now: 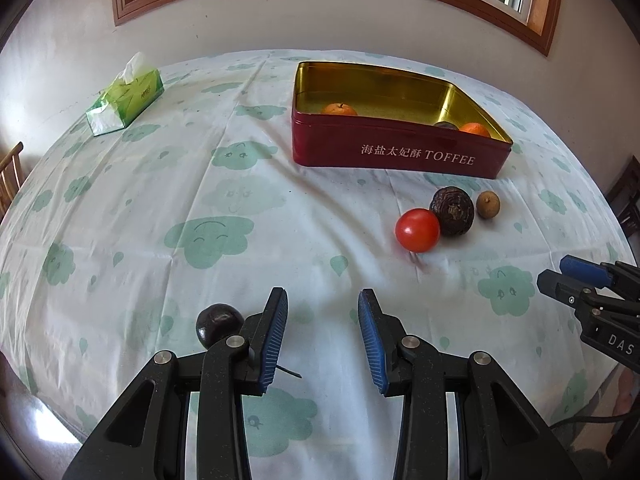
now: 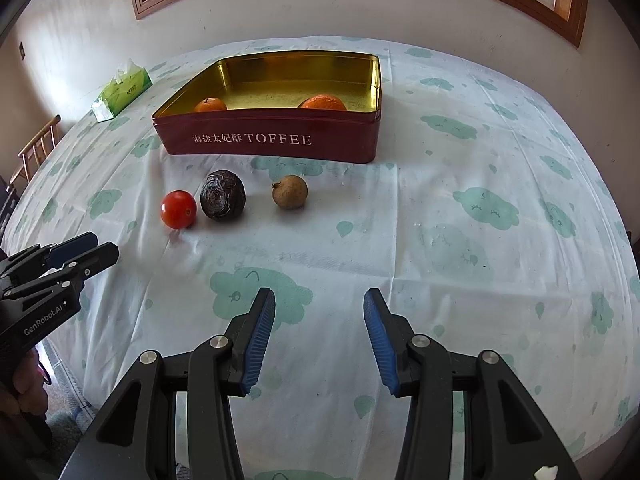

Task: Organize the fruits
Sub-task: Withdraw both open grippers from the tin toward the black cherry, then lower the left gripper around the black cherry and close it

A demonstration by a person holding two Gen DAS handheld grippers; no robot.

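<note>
A red TOFFEE tin (image 1: 400,152) (image 2: 272,144) with a gold inside holds two oranges (image 1: 339,109) (image 2: 323,102) and a dark fruit (image 1: 446,125). In front of it on the cloth lie a red tomato (image 1: 417,230) (image 2: 178,209), a wrinkled dark passion fruit (image 1: 452,210) (image 2: 222,195) and a small brown longan (image 1: 488,204) (image 2: 290,191). A dark plum-like fruit (image 1: 218,323) lies just left of my left gripper (image 1: 322,308), which is open and empty. My right gripper (image 2: 319,308) is open and empty, well short of the fruits.
A green tissue box (image 1: 126,96) (image 2: 122,90) sits at the far left of the round table, which has a cloud-print cloth (image 1: 224,200). A wooden chair (image 2: 38,150) stands at the left. The wall and window are behind the table.
</note>
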